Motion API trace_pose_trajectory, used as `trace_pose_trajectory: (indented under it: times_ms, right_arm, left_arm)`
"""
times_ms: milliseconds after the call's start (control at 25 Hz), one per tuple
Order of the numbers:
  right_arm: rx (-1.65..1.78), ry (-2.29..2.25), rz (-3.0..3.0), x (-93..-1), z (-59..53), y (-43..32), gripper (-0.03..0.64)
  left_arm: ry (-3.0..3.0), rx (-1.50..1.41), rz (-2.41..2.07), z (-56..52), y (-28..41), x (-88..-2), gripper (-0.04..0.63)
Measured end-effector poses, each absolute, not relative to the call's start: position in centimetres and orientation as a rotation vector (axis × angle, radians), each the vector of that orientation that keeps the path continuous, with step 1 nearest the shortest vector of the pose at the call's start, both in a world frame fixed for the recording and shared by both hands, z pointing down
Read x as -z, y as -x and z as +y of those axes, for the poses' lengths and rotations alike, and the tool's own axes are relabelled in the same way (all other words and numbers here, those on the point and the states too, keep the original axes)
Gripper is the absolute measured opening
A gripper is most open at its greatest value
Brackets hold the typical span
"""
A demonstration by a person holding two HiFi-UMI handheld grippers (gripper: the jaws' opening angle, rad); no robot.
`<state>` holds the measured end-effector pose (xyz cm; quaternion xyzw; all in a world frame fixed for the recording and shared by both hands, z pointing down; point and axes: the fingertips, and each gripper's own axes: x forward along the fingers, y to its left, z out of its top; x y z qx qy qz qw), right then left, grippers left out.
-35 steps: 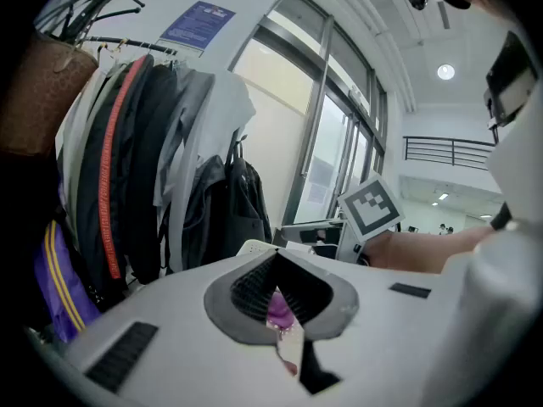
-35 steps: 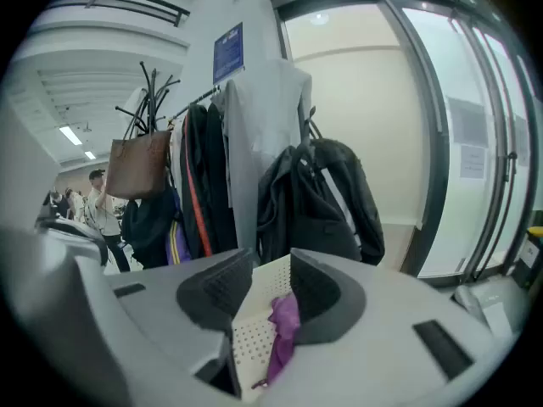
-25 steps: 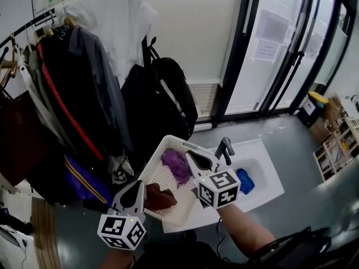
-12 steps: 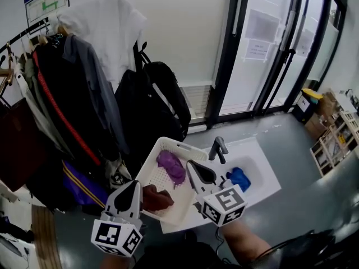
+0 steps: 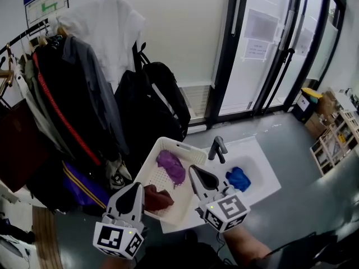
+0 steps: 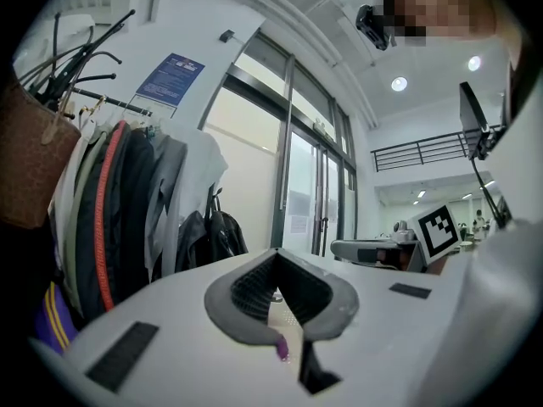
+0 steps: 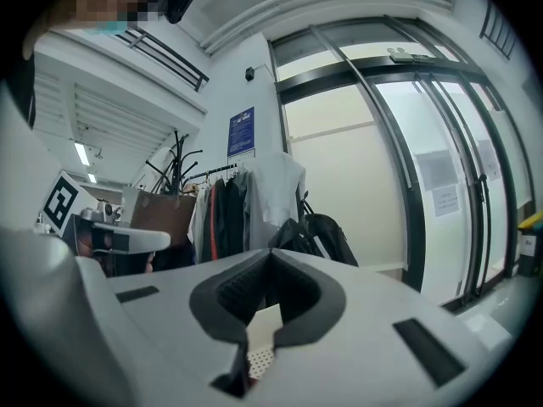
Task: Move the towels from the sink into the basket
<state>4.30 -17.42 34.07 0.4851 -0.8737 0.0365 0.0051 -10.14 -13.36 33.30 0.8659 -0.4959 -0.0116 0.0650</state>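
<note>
The right gripper (image 5: 198, 176) has its jaws pressed together with nothing between them; its own view (image 7: 271, 251) shows the dark pads meeting at the tip. In the head view it sits above the place where the basket (image 5: 147, 170) meets the sink (image 5: 265, 175), just near of the faucet (image 5: 217, 148).

The left gripper (image 5: 134, 190) is likewise closed and empty, its pads meeting at the tip in its own view (image 6: 277, 251). In the head view it lies at the near left corner of the basket, just beside the dark red towel (image 5: 158, 198). Both grippers point level, towards the far wall.

The white basket stands left of the sink, touching it or very nearly so. Two towels lie in it: the dark red one at the near end and a purple towel (image 5: 170, 166) further in, apart from each other. A blue towel (image 5: 238, 178) is in the basin of the sink, right of the right gripper.

Beyond the basket, at the far left, a rack holds hanging clothes, among them a white shirt (image 5: 104, 27) on top, and a black backpack (image 5: 160, 97) hangs just right of them. Glass doors (image 5: 263, 43) with dark frames fill the far right, above a grey floor (image 5: 291, 133).
</note>
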Motion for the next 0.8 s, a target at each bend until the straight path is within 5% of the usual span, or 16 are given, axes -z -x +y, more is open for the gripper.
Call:
trace_pose_trajectory:
  times_ms: [800]
  right_arm:
    - [-0.1, -1.563, -2.72, -33.8, -17.2, -5.9, 0.009]
  left_arm:
    - [-2.581, 0.078, -1.532, -13.3, 10.0, -33.2, 0.006]
